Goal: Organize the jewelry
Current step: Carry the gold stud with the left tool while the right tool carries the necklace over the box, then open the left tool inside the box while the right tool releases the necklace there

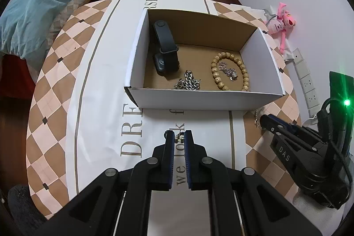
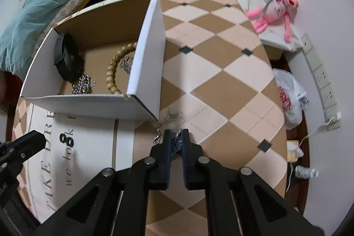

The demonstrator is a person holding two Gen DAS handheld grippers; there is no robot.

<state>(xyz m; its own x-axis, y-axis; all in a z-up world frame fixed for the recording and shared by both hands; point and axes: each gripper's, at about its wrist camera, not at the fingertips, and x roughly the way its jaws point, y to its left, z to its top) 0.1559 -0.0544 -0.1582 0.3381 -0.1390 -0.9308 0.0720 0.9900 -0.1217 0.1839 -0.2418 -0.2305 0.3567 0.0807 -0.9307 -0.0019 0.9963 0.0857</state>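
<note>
Jaws of right hand-held gripper (image 2: 176, 136) nearly closed on silver chain (image 2: 174, 143); left hand-held gripper (image 1: 179, 136) pinches small gold trinket (image 1: 178, 138) above desk (image 1: 99, 90).

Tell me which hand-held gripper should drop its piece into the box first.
Probably the left hand-held gripper: it faces the white box head-on, shut on a small gold piece. The right hand-held gripper, shut on a silver chain, sits off the box's corner.

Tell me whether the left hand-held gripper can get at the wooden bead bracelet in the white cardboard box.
Probably not yet: the left hand-held gripper is shut on a small gold piece, though the white cardboard box is open-topped and the wooden bead bracelet lies uncovered.
</note>
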